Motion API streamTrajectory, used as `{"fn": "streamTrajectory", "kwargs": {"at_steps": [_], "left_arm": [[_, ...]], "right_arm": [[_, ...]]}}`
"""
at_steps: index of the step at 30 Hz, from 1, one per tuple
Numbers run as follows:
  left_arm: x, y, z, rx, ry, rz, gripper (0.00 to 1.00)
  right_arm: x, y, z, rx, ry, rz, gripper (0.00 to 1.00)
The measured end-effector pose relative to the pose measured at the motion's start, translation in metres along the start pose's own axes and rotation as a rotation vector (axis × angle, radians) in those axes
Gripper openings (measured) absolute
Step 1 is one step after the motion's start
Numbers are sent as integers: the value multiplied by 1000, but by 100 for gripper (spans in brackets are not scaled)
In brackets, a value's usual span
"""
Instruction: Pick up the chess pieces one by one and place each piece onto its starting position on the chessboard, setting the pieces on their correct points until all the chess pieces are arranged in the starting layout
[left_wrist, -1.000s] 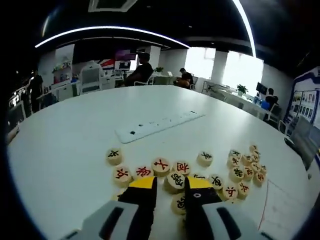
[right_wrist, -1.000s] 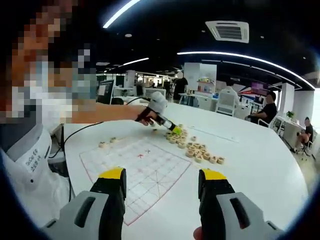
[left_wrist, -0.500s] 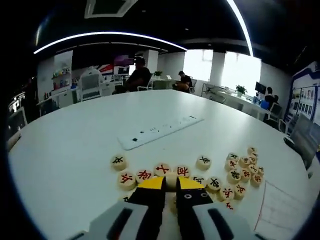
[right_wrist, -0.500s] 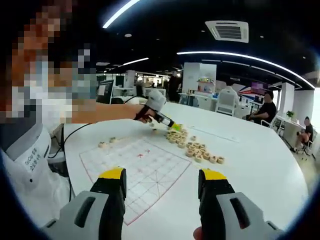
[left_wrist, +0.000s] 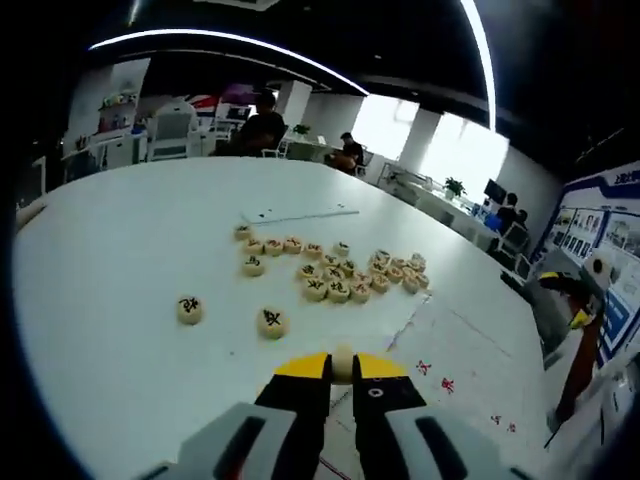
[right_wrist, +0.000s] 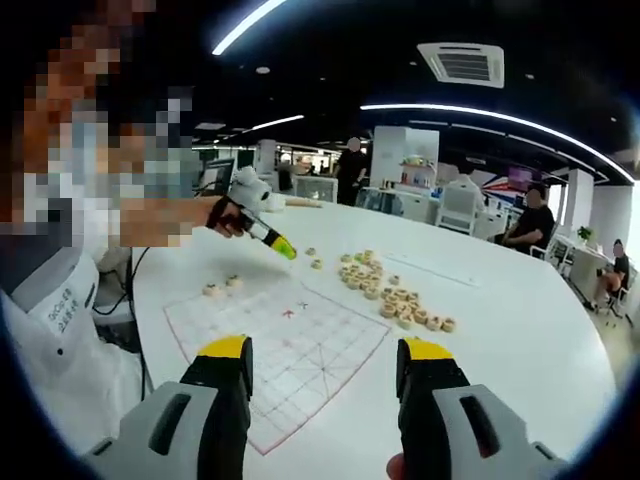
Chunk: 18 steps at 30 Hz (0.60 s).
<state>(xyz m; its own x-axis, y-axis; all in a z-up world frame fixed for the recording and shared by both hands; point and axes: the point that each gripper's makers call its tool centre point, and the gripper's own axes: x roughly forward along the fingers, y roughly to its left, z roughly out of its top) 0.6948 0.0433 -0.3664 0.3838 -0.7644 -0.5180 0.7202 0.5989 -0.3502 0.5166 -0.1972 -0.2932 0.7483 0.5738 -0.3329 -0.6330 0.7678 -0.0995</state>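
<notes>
Up close in the left gripper view, the left gripper (left_wrist: 342, 366) has its yellow-tipped jaws clamped on a pale round chess piece (left_wrist: 343, 363), lifted clear of the white table (left_wrist: 110, 300). Beyond it two loose pieces (left_wrist: 271, 321) lie apart from the rest, and farther out a heap of wooden pieces (left_wrist: 340, 275) sits just short of a white power strip (left_wrist: 298, 212). To the right lies the paper chessboard (left_wrist: 455, 372) with its red-lined grid. In the right gripper view, the right gripper (right_wrist: 325, 360) hangs with its jaws wide apart and nothing between them, above the near edge of the chessboard (right_wrist: 280, 345); two pieces (right_wrist: 221, 286) rest at the board's far left corner. Around the table spreads an open office with a dark ceiling, curved light strips, a ceiling air vent (right_wrist: 460, 64), bright windows (left_wrist: 460, 158), desks and seated people (right_wrist: 528, 225).
</notes>
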Motion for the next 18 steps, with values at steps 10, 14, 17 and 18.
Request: {"fn": "streamTrajectory", "kwargs": {"at_steps": [10,14,17,18], "left_arm": [[-27,-14,-59,-267,79,-97,11],[-24,-18,-63,-330,100,-118,11],[-21,-19,-66,-368,125,-114,11],[-20,-19,-66,-376,128,-114,11]], "right_arm": [[5,12,3,-16,1,36,58],[4,9,4,-13,-4,24,58],[3,9,3,-12,-3,20,58],[3,8,3,-12,-3,20,58]]}}
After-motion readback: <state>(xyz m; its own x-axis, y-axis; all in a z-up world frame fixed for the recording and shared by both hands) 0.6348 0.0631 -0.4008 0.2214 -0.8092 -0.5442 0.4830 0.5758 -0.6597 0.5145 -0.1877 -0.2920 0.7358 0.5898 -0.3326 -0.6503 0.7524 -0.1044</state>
